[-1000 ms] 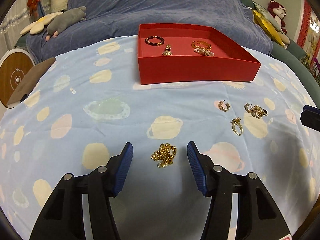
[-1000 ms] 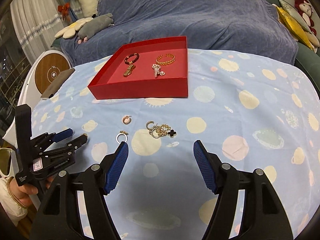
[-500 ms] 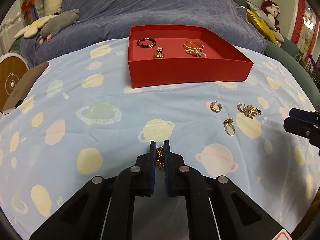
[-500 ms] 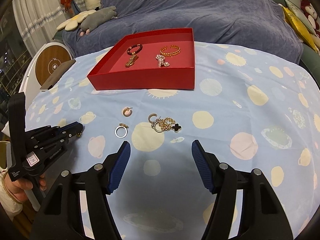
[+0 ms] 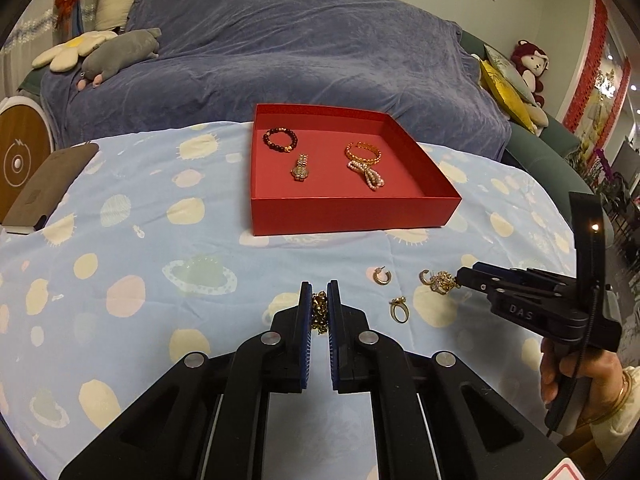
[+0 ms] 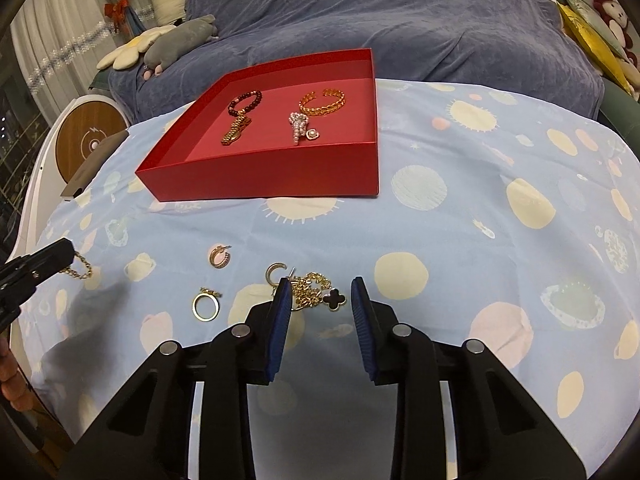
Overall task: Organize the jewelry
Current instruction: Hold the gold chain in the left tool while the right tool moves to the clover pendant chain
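The left gripper (image 5: 320,308) was closed on a gold chain (image 5: 319,312), its blue pads (image 5: 306,316) pinching the links, which dangled a little below the grip. In the right wrist view the chain (image 6: 78,267) hung from that gripper's tip above the cloth. The right gripper (image 6: 320,300) stood partly open, its jaws set to either side of a tangled gold necklace with a black clover charm (image 6: 316,294); whether the pads touched it could not be told. The letters "DAS" (image 5: 520,314) were legible on the right gripper's body as seen from the left wrist.

Ahead of both tools sat a red tray (image 5: 352,216) holding a dark bead bracelet (image 5: 280,141), a gold watch (image 5: 301,167), a gold bangle (image 5: 363,153) and a pearl piece (image 5: 370,174). Between tray and tools, on the planet-print tablecloth (image 6: 460,208), lay a hoop earring (image 6: 220,257), a second hoop (image 6: 275,273) just beside the necklace, and a gold ring (image 6: 205,305). Nothing blocked the way to the tray.
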Action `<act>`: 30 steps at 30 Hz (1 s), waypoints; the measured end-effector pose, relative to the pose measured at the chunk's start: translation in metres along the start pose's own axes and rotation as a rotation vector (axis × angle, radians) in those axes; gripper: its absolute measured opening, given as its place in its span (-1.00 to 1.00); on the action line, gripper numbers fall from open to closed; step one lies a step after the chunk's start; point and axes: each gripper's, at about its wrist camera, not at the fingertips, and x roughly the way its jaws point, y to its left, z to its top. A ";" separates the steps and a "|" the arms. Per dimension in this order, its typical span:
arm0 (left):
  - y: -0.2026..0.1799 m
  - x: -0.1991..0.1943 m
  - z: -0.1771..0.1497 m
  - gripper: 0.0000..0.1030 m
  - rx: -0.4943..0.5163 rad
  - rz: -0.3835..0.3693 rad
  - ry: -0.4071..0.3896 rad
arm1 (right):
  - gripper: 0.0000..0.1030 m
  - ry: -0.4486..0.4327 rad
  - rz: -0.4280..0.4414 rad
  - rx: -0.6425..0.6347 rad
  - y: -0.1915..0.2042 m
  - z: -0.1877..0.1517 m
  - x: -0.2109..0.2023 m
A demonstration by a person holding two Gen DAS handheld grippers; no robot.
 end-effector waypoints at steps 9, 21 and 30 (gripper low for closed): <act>0.007 0.007 -0.002 -0.90 -0.017 -0.006 0.028 | -0.71 0.012 -0.025 -0.058 0.005 0.001 0.020; 0.007 0.001 0.001 -0.90 -0.021 -0.007 0.015 | -1.00 -0.028 -0.025 -0.096 0.014 0.001 -0.004; -0.003 -0.001 0.005 -0.90 -0.012 -0.013 0.005 | -0.89 -0.028 0.036 -0.093 0.015 0.002 -0.017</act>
